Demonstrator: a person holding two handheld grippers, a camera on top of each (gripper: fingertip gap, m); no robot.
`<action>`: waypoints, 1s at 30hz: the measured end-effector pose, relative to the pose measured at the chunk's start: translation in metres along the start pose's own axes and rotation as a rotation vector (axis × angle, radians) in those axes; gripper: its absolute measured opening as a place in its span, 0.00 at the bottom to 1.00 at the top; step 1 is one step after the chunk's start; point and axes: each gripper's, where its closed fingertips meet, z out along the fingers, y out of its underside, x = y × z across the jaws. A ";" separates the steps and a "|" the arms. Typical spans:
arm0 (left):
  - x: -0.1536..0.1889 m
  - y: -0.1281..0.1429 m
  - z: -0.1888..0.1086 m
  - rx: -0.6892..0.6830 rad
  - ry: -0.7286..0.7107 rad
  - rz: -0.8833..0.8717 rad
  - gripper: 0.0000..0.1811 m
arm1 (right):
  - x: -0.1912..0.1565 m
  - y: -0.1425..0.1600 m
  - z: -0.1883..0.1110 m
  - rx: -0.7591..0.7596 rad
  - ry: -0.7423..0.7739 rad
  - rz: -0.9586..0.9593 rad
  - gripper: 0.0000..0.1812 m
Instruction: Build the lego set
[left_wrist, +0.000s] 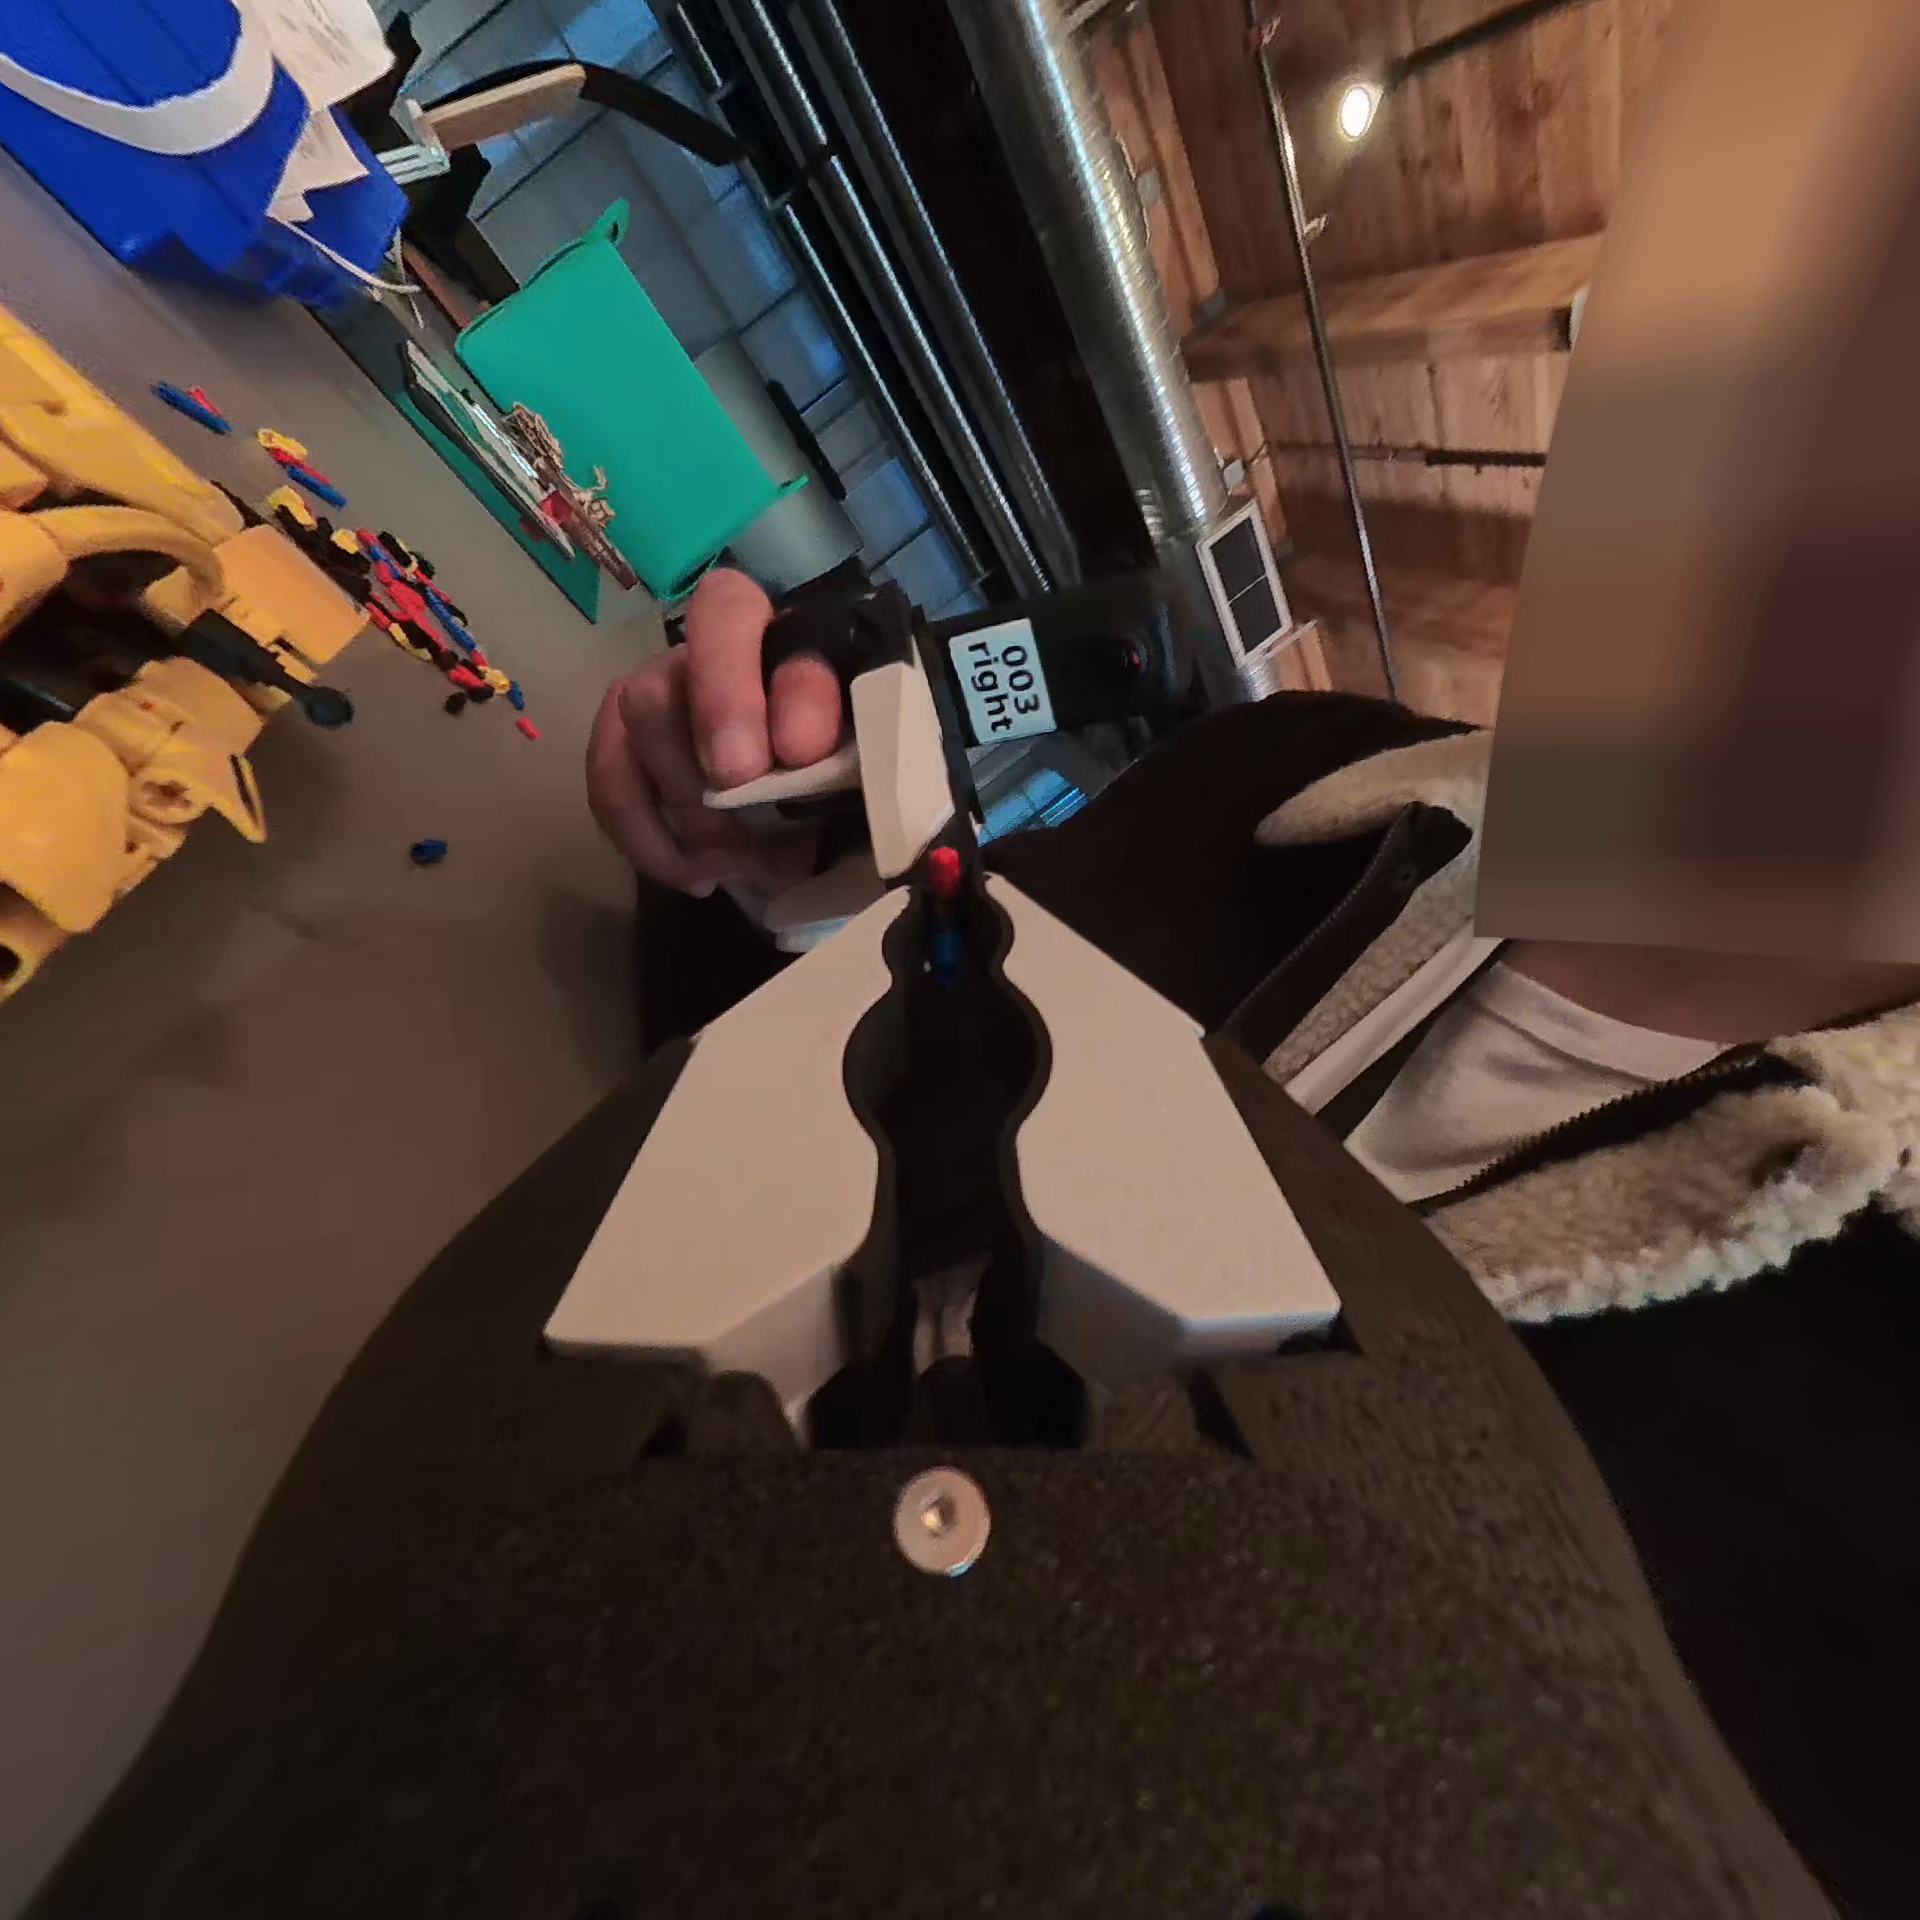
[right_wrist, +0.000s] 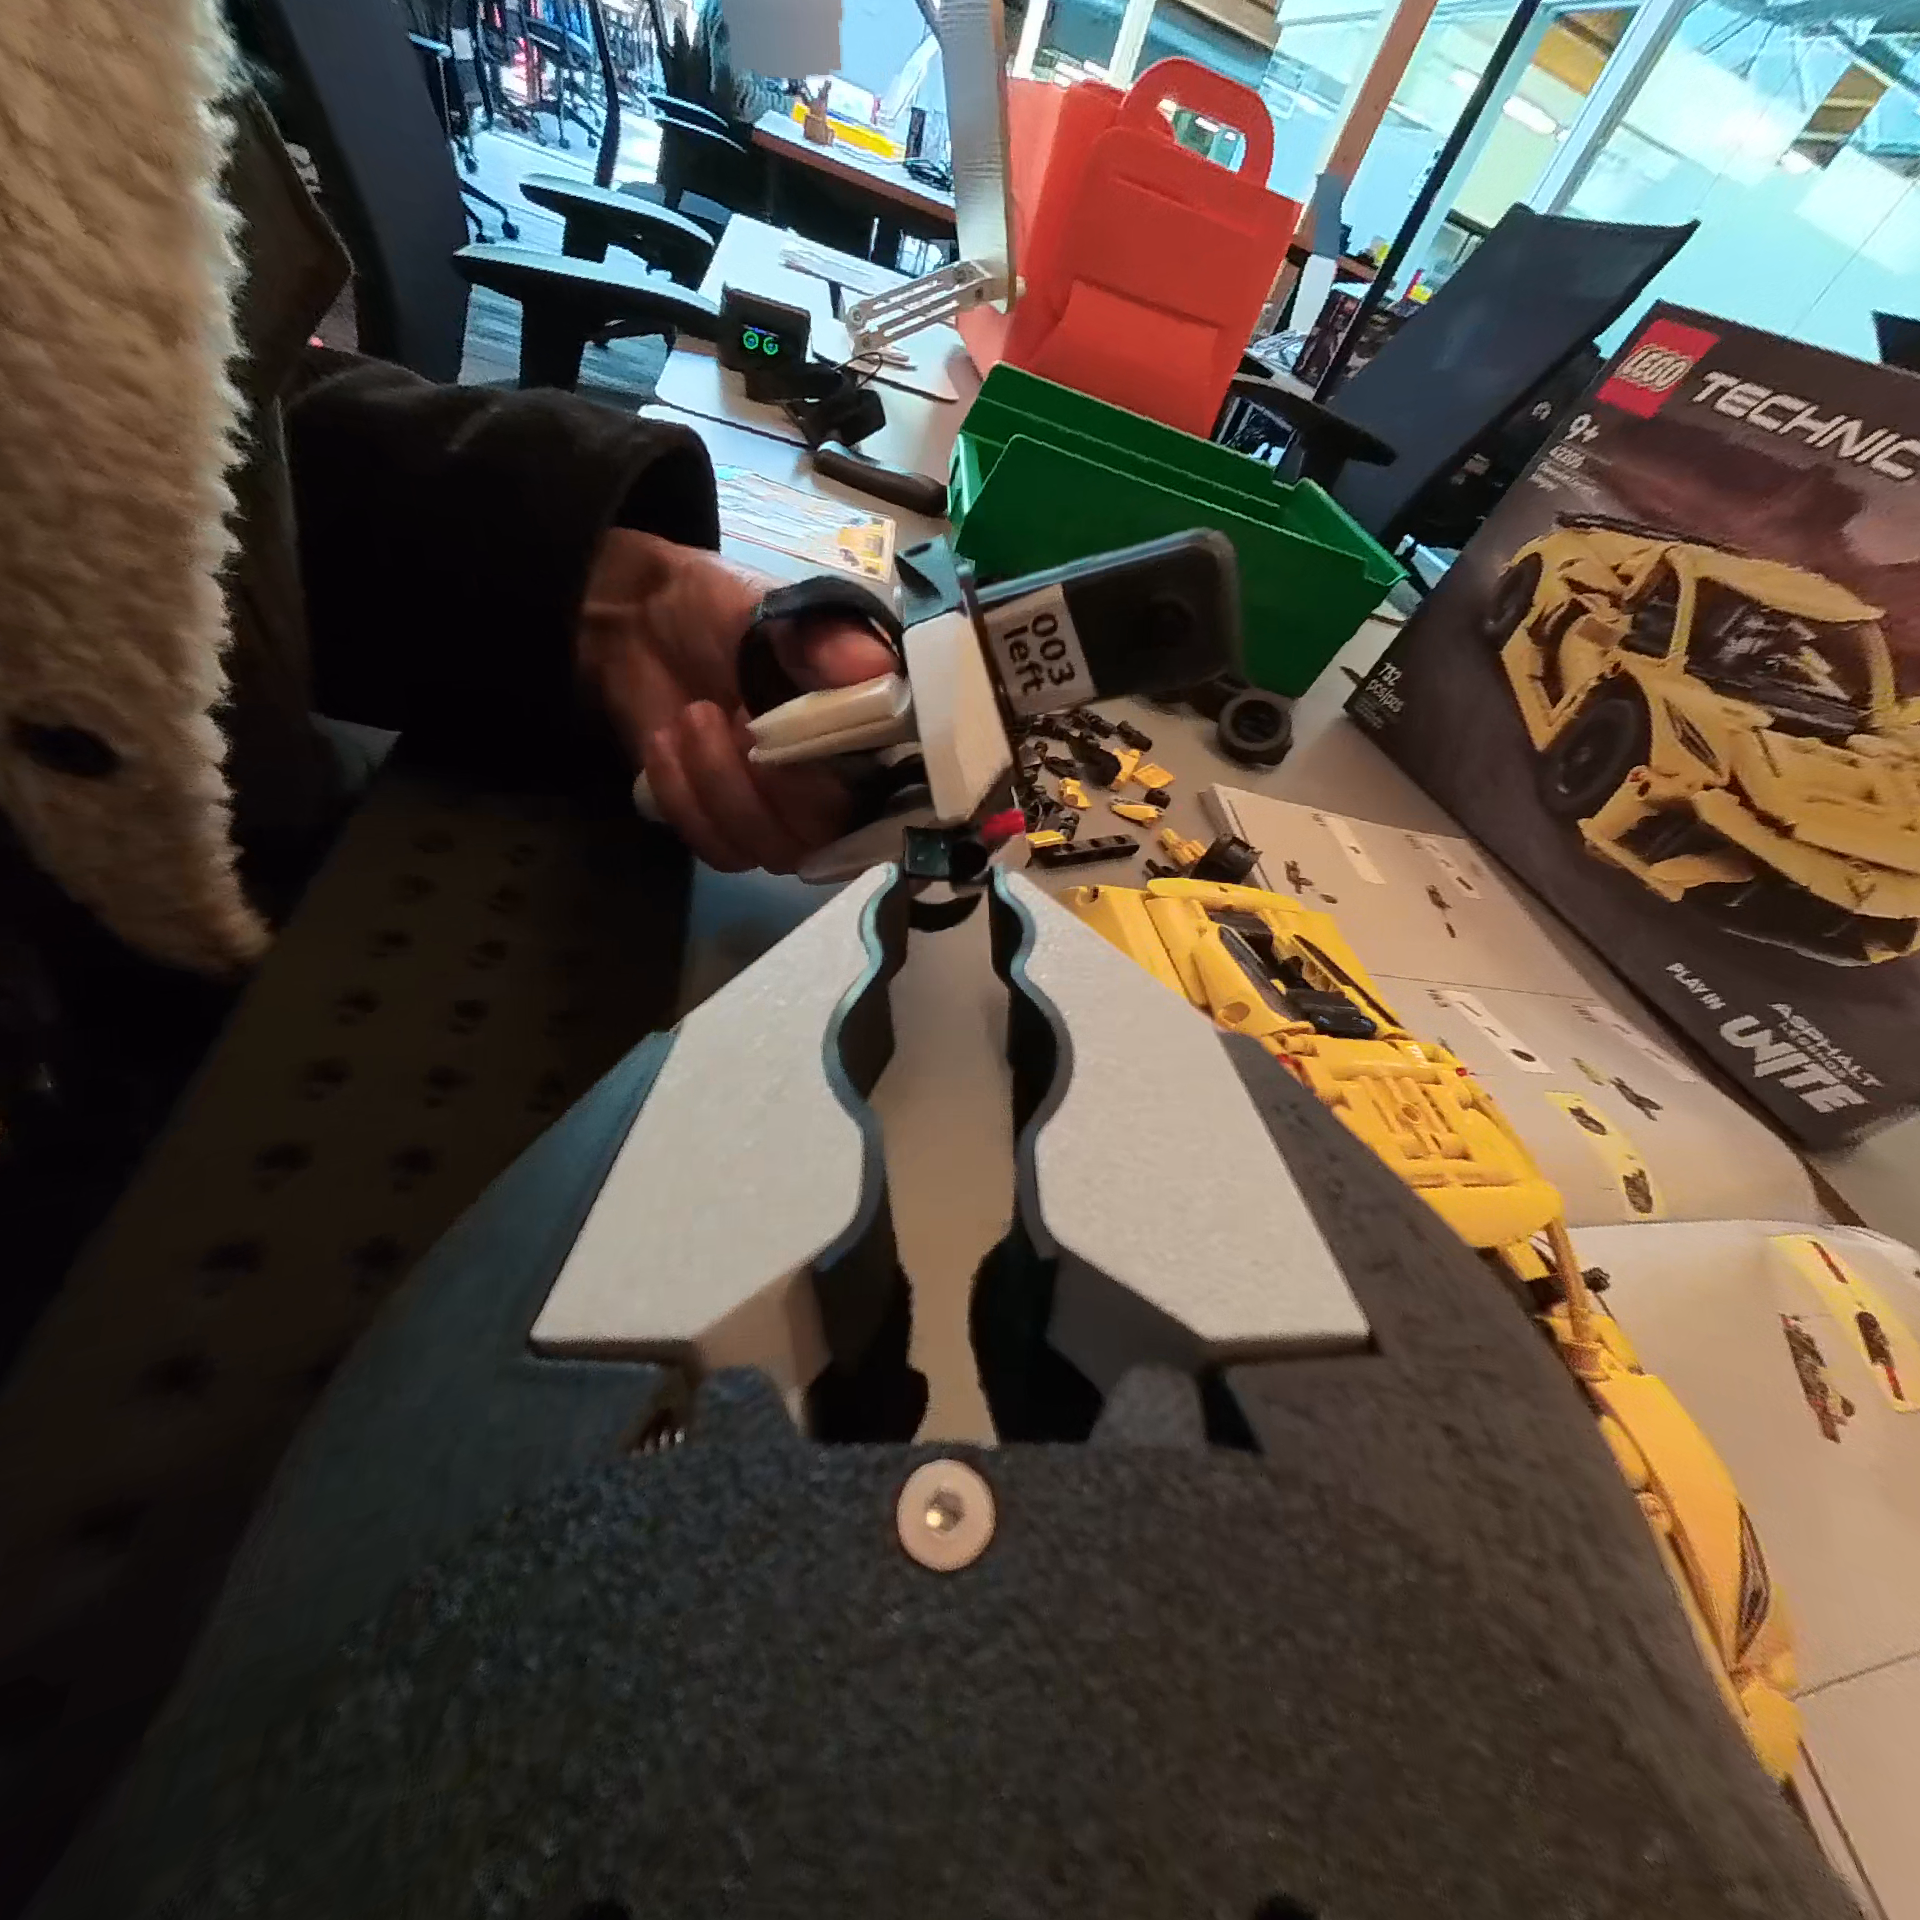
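In the left wrist view, the left gripper (left_wrist: 943, 914) has its jaws drawn narrow around a small pin with a red end and a blue end (left_wrist: 943, 902), which stands at the very tip of the jaws. Just beyond the tip, the right gripper (left_wrist: 935, 847) comes in from above, held by a hand (left_wrist: 707, 748), and its white fingers meet the red end of the pin. To the left of the jaws, the yellow lego car (left_wrist: 135, 665) lies on the grey bench (left_wrist: 312, 1039), with loose red, blue and black pieces (left_wrist: 426, 613) near it.

In the right wrist view, the jaws are narrow and close on a small black piece (right_wrist: 948, 858) at their tip. The left gripper touches this piece from above, and a bit of red shows beside it. To the right of the jaws lie the yellow car, the instruction sheets (right_wrist: 1455, 935) and the lego box (right_wrist: 1704, 707); loose yellow and black pieces (right_wrist: 1101, 774) lie beyond the tip.
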 end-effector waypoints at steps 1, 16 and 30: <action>0.000 0.001 0.000 -0.009 -0.010 0.021 0.04 | -0.001 0.000 0.000 0.000 0.002 -0.004 0.07; -0.004 -0.005 -0.002 0.030 -0.016 0.002 0.04 | 0.005 -0.002 0.001 0.000 0.091 -0.067 0.08; -0.009 -0.008 -0.003 0.049 -0.058 0.016 0.04 | 0.009 0.002 0.002 -0.023 0.109 -0.061 0.08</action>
